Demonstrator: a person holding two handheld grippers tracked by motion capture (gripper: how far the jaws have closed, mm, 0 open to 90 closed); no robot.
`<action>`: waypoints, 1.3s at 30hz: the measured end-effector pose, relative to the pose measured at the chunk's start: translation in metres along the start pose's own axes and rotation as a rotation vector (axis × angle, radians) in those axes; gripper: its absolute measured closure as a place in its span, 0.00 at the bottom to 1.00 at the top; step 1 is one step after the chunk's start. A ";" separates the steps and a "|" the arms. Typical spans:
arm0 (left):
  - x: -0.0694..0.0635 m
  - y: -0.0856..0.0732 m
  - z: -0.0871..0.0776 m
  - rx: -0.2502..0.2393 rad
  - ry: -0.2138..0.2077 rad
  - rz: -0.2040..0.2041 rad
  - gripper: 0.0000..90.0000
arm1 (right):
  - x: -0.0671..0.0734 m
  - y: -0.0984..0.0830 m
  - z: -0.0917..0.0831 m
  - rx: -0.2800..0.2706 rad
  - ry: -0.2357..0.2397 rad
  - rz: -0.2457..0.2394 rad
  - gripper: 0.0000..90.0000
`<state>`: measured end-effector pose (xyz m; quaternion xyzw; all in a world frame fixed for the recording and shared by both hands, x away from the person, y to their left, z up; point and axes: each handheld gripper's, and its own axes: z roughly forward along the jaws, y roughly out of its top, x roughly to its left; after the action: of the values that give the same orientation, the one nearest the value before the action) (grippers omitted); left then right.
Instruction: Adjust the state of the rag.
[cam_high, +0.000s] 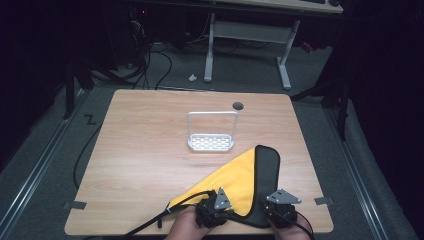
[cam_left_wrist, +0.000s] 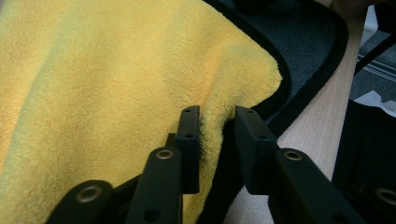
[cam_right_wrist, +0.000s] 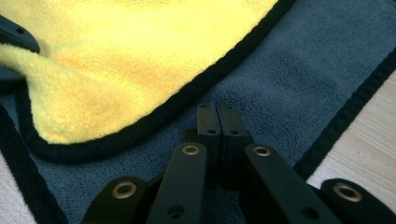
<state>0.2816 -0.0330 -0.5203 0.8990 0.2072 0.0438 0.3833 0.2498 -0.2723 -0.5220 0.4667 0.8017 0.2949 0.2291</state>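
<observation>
A cloth, yellow on one face and grey with black edging on the other, lies folded into a triangle at the table's near edge. My left gripper sits at the near edge of the yellow flap. In the left gripper view its jaws pinch a raised fold of the yellow cloth at its black-edged border. My right gripper rests beside it on the grey part. Its jaws are shut together on nothing, lying on the grey cloth just clear of the yellow flap.
A white wire rack with a tall handle stands at the middle of the wooden table. A dark round hole is near the far edge. Cables trail off the near left edge. A desk frame stands on the floor beyond.
</observation>
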 end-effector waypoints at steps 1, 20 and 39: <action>0.002 -0.001 -0.001 -0.005 -0.003 -0.018 0.88 | 0.000 0.000 0.000 0.001 -0.001 0.000 1.00; 0.113 -0.041 -0.104 -0.247 0.165 -0.384 0.93 | -0.002 -0.001 -0.002 0.005 0.005 0.002 1.00; 0.152 -0.090 -0.141 -0.260 0.284 -0.534 0.70 | -0.002 -0.003 -0.008 0.007 0.021 0.007 1.00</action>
<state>0.3561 0.1798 -0.4970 0.7413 0.4799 0.0929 0.4599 0.2442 -0.2777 -0.5183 0.4669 0.8035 0.2979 0.2180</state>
